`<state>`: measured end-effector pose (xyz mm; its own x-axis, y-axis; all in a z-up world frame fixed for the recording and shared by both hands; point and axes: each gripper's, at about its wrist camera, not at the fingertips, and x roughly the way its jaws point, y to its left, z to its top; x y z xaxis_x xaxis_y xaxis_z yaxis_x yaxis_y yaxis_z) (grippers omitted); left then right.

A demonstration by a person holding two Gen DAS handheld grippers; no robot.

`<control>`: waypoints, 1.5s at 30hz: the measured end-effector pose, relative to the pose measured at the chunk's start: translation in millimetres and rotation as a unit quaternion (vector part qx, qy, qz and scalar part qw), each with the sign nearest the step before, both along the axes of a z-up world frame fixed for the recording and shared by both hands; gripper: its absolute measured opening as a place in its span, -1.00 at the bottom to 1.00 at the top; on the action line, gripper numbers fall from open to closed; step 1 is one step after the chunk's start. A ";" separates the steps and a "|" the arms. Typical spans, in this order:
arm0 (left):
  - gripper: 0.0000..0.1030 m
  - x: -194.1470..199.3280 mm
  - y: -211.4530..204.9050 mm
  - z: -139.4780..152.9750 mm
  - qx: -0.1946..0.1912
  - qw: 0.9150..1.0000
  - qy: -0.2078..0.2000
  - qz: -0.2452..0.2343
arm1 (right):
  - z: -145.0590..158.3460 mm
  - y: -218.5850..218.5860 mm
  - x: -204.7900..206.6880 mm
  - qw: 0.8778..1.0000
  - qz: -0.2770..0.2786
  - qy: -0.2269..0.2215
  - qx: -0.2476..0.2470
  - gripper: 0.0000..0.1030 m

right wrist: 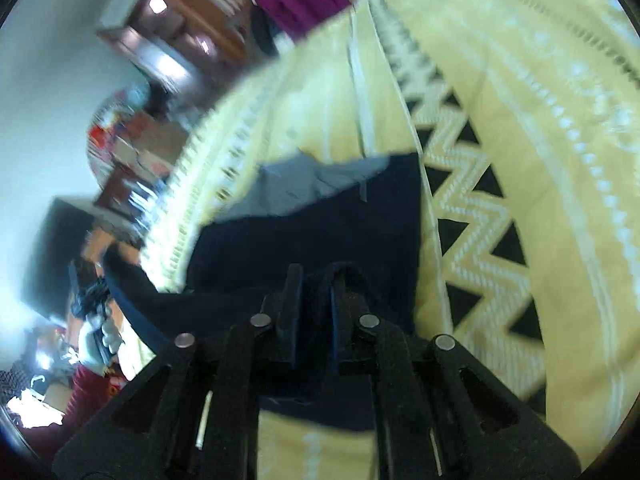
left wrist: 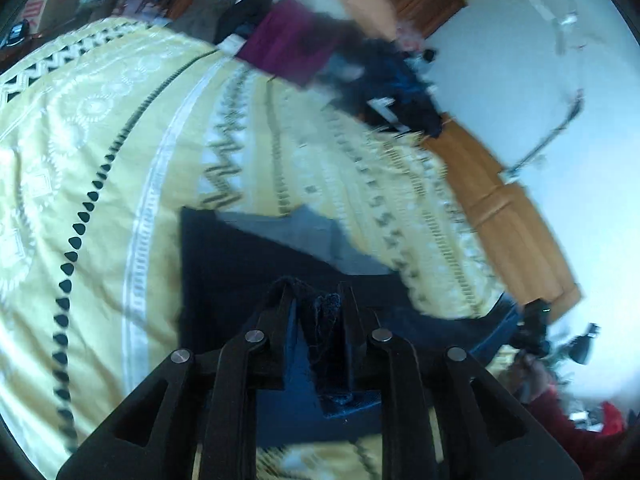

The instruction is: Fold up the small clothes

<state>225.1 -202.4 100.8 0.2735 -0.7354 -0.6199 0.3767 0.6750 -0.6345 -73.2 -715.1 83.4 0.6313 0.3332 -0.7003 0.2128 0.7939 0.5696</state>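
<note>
Dark navy garment (left wrist: 248, 264) on yellow bedspread (left wrist: 120, 140), edge pinched in both hand-held grippers (left wrist: 316, 304) (right wrist: 316, 284).

A yellow patterned bedspread (left wrist: 120, 152) carries a dark navy garment (left wrist: 240, 272).

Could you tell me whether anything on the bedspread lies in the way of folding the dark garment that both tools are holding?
Nothing visible does. The left tool and right tool each pinch the dark navy garment directly, and the yellow patterned bedspread around it is bare. The clothes pile sits far off.
</note>
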 end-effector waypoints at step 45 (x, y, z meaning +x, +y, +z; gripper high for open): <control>-0.47 83.3 -109.3 -125.9 0.179 0.969 -0.038 -0.165 | -62.6 9.9 73.1 0.985 0.054 0.009 -0.162 0.07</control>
